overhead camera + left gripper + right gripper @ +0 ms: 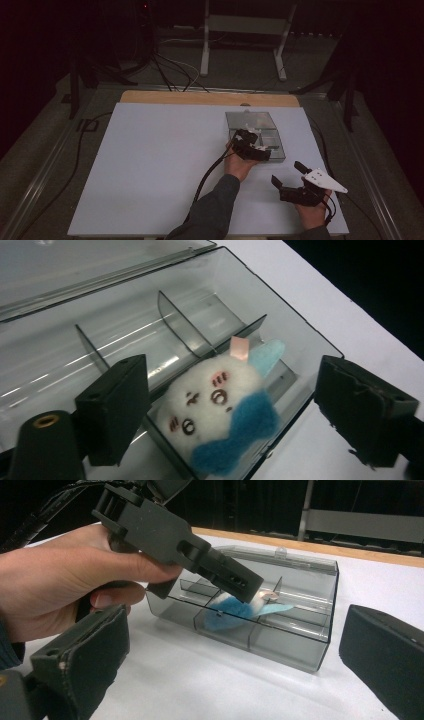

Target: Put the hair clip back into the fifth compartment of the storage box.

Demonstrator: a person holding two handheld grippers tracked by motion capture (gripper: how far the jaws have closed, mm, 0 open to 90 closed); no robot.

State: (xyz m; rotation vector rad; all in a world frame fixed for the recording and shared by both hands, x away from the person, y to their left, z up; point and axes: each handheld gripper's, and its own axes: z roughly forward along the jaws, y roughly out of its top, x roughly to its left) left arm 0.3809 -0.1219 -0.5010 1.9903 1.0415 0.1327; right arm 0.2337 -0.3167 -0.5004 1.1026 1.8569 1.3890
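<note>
The small white-and-blue felt plush toy [220,415] lies released in the clear smoky plastic compartment box [300,330]; left tool [230,410] spread, withdrawal likely called for next.

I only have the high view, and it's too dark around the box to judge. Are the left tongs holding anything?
Observer: No. The left tongs stand open on either side of a white plush toy, not pressing it.
Operator: Where does the toy lie?
Observer: Face up inside one compartment of the divided box, beside its outer wall, blue bow showing.
Operator: And the right tongs?
Observer: The right tongs are open, pads bare, short of the box.
</note>
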